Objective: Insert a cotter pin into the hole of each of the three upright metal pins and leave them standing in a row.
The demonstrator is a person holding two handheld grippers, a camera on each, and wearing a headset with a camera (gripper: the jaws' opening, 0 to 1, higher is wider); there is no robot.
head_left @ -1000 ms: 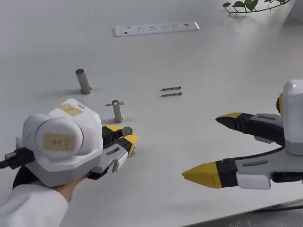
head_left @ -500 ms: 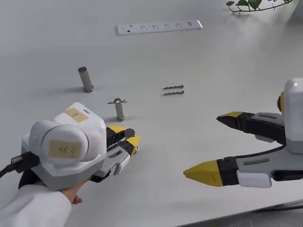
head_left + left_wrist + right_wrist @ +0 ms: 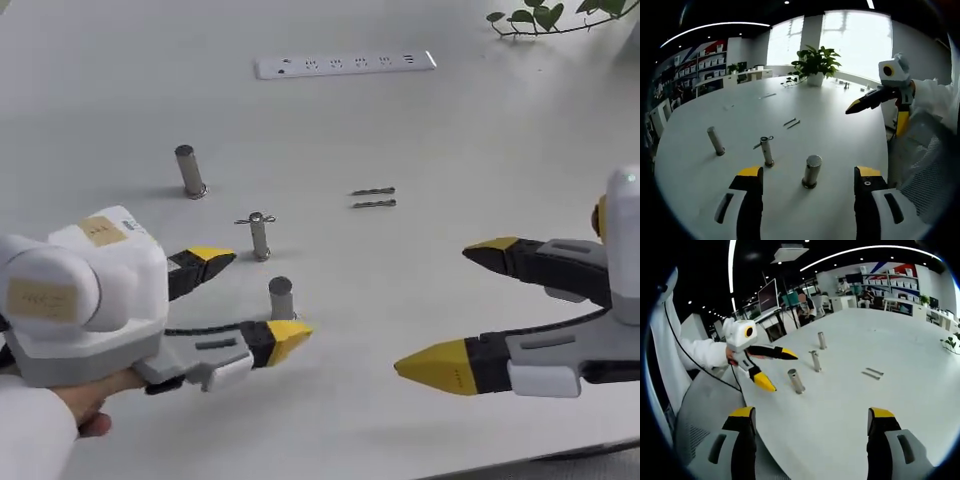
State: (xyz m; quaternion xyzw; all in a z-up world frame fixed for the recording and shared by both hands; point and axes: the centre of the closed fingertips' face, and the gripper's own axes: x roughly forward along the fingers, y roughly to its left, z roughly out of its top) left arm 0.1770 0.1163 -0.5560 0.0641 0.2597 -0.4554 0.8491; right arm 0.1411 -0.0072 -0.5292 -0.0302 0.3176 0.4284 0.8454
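Head view: left gripper (image 3: 272, 293) spread, nearest metal pin (image 3: 281, 297) upright between its tips, untouched; right gripper (image 3: 432, 310) spread, empty; middle pin (image 3: 259, 235) already carries its cotter (one of three); next move, seemingly: pinch a loose cotter pin (image 3: 373, 192) lying well beyond.

There are three upright pins: far pin (image 3: 188, 172), middle pin (image 3: 259, 238) and near pin (image 3: 281, 298). There are three cotters: the inserted cotter (image 3: 255, 219) crosses the middle pin, and the upper loose cotter (image 3: 373, 191) and lower loose cotter (image 3: 374, 204) lie on the table. There is one power strip (image 3: 345, 65) and one plant (image 3: 550, 15). There are two grippers: left gripper (image 3: 268, 294) and right gripper (image 3: 434, 310).
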